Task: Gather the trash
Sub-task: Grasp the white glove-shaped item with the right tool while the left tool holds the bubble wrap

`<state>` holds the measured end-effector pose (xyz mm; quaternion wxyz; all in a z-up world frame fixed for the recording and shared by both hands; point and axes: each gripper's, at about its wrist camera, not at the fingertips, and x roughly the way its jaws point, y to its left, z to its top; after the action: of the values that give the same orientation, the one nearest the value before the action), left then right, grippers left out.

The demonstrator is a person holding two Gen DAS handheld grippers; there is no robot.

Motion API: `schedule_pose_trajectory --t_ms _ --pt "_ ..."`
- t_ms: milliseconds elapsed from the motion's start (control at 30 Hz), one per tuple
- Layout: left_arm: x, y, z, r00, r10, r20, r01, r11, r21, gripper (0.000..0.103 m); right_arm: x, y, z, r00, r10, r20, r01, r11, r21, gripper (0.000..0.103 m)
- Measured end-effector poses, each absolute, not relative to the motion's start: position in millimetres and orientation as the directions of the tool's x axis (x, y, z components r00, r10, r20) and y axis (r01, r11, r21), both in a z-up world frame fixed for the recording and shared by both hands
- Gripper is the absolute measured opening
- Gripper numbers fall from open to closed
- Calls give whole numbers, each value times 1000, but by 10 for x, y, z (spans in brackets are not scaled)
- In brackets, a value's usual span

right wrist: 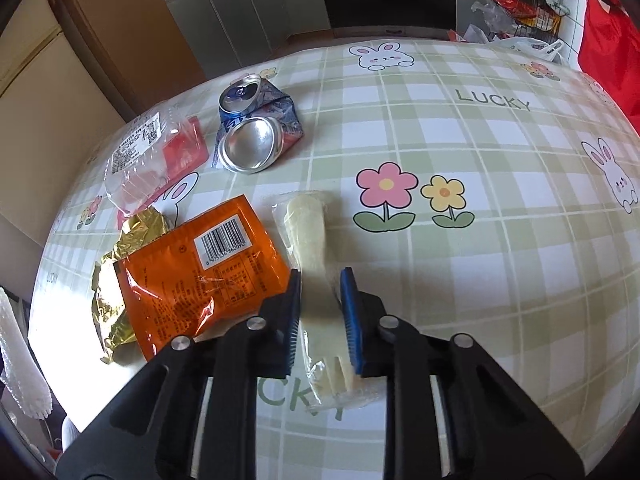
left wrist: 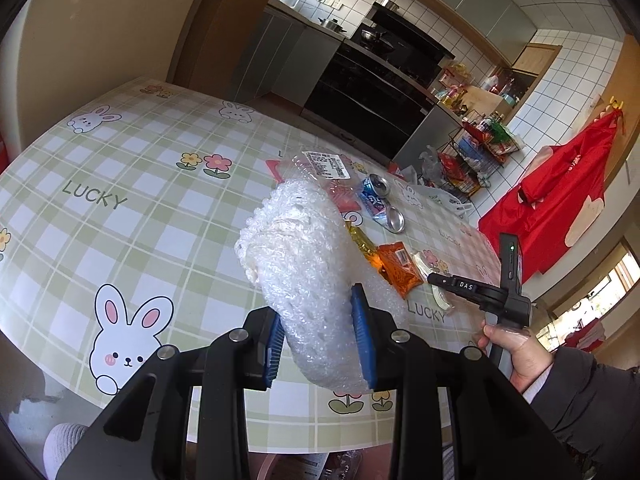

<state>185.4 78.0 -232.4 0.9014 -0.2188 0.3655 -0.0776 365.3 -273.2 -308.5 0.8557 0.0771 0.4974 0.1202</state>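
My left gripper point(left wrist: 318, 308) is shut on a bundle of white bubble wrap point(left wrist: 296, 248), held above the checked tablecloth point(left wrist: 132, 216). My right gripper point(right wrist: 321, 276) is shut on a pale cream wrapper in clear film point(right wrist: 306, 220) that lies on the table. To its left lie an orange packet point(right wrist: 200, 268) and gold foil point(right wrist: 116, 280). Farther back are a crushed blue can point(right wrist: 256, 128) and a clear labelled plastic tray point(right wrist: 140, 156) over a red packet point(right wrist: 188, 152). The left wrist view shows the right gripper's finger point(left wrist: 464, 286) and the hand point(left wrist: 516, 352) holding it.
A white plastic bag point(right wrist: 532, 46) lies at the table's far edge. Beyond the table are a black oven unit point(left wrist: 372, 80), a wire rack of packets point(left wrist: 476, 152) and a red cloth point(left wrist: 560, 208). The right half of the tablecloth point(right wrist: 500, 280) is bare.
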Motion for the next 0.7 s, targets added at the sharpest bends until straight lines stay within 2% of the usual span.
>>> schedule_pose_trajectory --t_ms 400,700 --pt "1804 707 -2245 726 -348 -594 30 878 -478 31 3023 -2969 -2680 572 413 -709 -108 895 433 23" --pt "1687 694 -2156 735 -360 -574 55 876 -478 31 2376 -2973 -2295 637 450 -626 -165 873 459 23"
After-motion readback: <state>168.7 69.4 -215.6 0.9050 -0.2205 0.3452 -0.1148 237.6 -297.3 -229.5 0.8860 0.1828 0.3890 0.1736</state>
